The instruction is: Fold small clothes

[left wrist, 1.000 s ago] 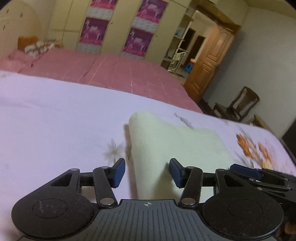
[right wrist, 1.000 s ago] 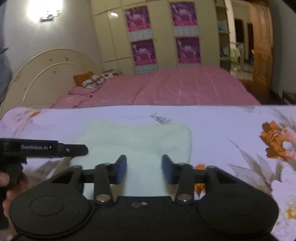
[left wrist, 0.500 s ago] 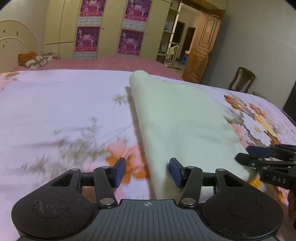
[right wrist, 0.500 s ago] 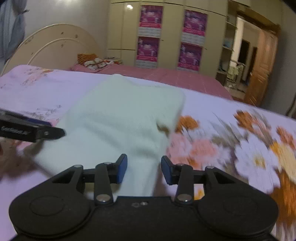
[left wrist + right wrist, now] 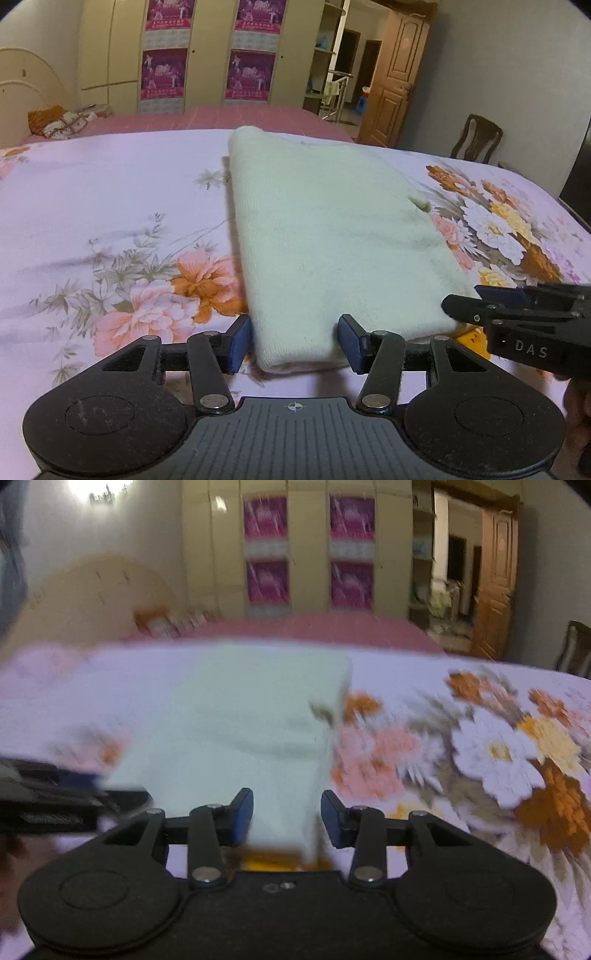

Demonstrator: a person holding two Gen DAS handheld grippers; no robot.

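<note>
A pale green knitted garment [image 5: 332, 229] lies folded in a long rectangle on the flowered bed sheet [image 5: 110, 206]. My left gripper [image 5: 295, 341] stands open over its near left corner, the cloth's edge lying loose between the blue pads. My right gripper [image 5: 287, 818] is open over the near right corner of the garment [image 5: 251, 720]; that view is blurred. Each gripper shows in the other's view: the right gripper [image 5: 461, 299] at the cloth's right edge, the left gripper [image 5: 122, 794] at its left.
Beyond the sheet lies a pink bed cover [image 5: 221, 118] with a cream headboard [image 5: 22, 81] and a pillow at the left. A wardrobe with purple posters [image 5: 207, 55] fills the back wall. At the right stand a wooden door [image 5: 399, 74] and a chair [image 5: 476, 140].
Both grippers have drawn back along the garment from its far part to its near edge. The garment has stayed where it lay, and both grippers have stayed open.
</note>
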